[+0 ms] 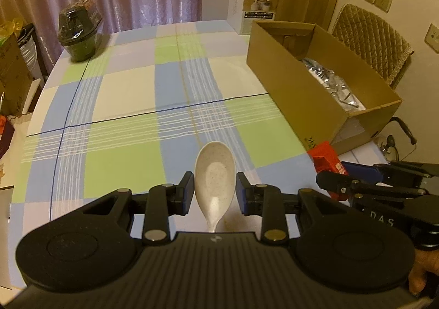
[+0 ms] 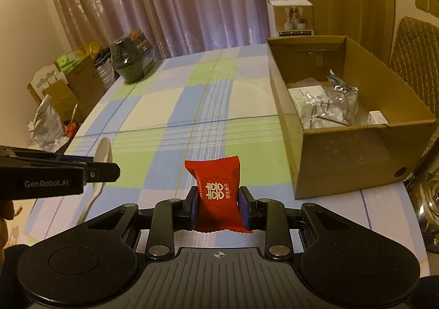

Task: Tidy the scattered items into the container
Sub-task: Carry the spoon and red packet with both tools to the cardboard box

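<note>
My left gripper [image 1: 214, 193] is shut on a white speckled spoon [image 1: 214, 171], bowl pointing forward, held above the checked tablecloth. My right gripper [image 2: 218, 203] is shut on a red snack packet [image 2: 218, 193], which also shows in the left wrist view [image 1: 325, 156]. The open cardboard box [image 1: 290, 73] stands on the right side of the table and holds silvery plastic bags [image 2: 326, 106] and a small white carton. The left gripper shows in the right wrist view [image 2: 104, 171], beside the right one.
A dark wrapped bowl [image 1: 79, 31] stands at the table's far left corner. A white product box [image 1: 252, 10] stands behind the cardboard box. A quilted chair [image 1: 373, 40] is right of the table. Boxes and bags [image 2: 60, 89] crowd the floor to the left.
</note>
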A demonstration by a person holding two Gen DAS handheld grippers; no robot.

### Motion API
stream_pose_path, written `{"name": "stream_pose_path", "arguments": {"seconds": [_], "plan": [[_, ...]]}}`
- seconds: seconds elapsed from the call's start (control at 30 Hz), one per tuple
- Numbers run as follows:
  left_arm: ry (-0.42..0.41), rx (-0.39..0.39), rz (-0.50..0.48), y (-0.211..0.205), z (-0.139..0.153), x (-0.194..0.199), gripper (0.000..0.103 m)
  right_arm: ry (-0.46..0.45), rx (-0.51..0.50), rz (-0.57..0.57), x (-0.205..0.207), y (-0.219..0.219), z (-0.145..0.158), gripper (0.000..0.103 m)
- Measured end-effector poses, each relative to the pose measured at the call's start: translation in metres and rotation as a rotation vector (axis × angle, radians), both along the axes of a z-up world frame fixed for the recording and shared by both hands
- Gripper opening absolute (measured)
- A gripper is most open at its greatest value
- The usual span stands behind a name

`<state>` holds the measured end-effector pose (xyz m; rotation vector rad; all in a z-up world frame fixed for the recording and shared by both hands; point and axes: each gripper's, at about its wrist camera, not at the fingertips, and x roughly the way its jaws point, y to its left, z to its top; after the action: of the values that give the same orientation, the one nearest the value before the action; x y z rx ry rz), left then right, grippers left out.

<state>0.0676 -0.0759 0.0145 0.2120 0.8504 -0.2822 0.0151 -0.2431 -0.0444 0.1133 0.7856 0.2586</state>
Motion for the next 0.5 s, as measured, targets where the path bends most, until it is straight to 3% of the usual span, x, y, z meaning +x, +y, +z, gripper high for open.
{"name": "stream_pose_path", "arguments": {"seconds": [0.27,0.5], "plan": [[0.019,-0.080,-0.057,-0.030,0.016,0.006,0.027,-0.096,-0.014,-0.040,0.004,-0.027,0.041,0.033],[0.012,-0.161,-0.162,-0.092,0.044,0.031,0.027,-0.165,-0.040,-0.119,0.035,-0.084,0.076,0.033]]}}
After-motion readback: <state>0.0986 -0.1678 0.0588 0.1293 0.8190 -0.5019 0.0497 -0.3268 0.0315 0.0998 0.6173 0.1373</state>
